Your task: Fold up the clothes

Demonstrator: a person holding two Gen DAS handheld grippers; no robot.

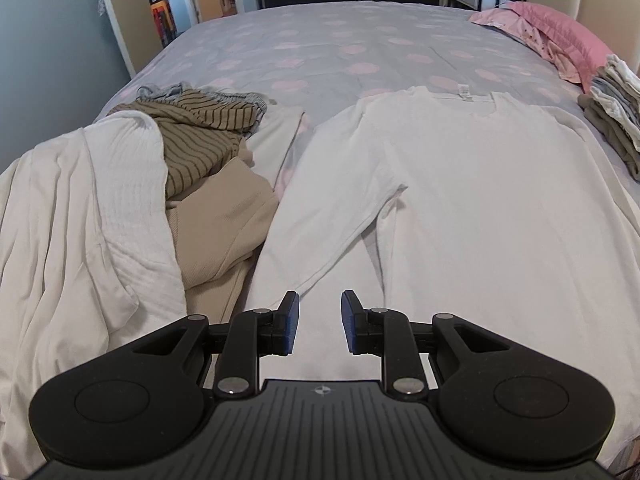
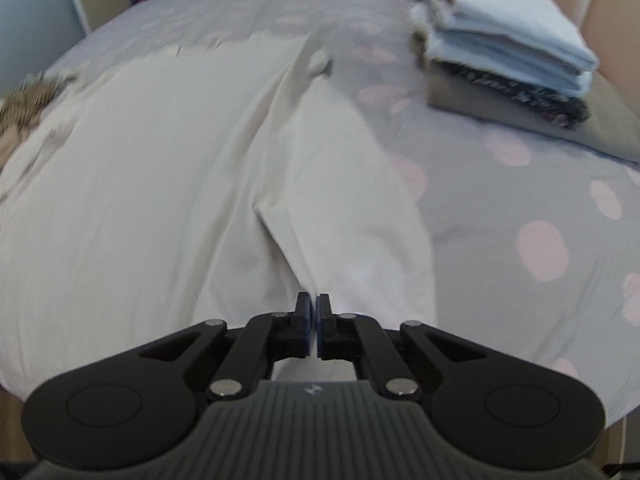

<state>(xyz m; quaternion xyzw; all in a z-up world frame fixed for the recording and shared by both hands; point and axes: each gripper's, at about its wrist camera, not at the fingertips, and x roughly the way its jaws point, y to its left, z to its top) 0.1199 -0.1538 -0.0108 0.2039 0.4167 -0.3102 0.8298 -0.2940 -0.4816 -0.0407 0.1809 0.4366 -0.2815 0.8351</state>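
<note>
A white long-sleeved shirt (image 1: 460, 184) lies flat on the bed, collar away from me and sleeves slanting down along its sides. My left gripper (image 1: 320, 300) is open just above the cuff end of the left sleeve (image 1: 340, 208), with nothing between its blue pads. In the right wrist view the same shirt (image 2: 140, 184) fills the left half of the frame. My right gripper (image 2: 313, 300) is shut at the low end of the right sleeve (image 2: 352, 208). The sleeve's inner edge runs straight into its tips, and only a thin pale sliver shows between the pads.
A heap of unfolded clothes (image 1: 192, 148), striped, beige and white, lies left of the shirt. A stack of folded clothes (image 2: 508, 48) sits at the right near a pink pillow (image 1: 560, 32). The spotted grey bedcover (image 1: 320, 40) stretches beyond, toward a doorway at far left.
</note>
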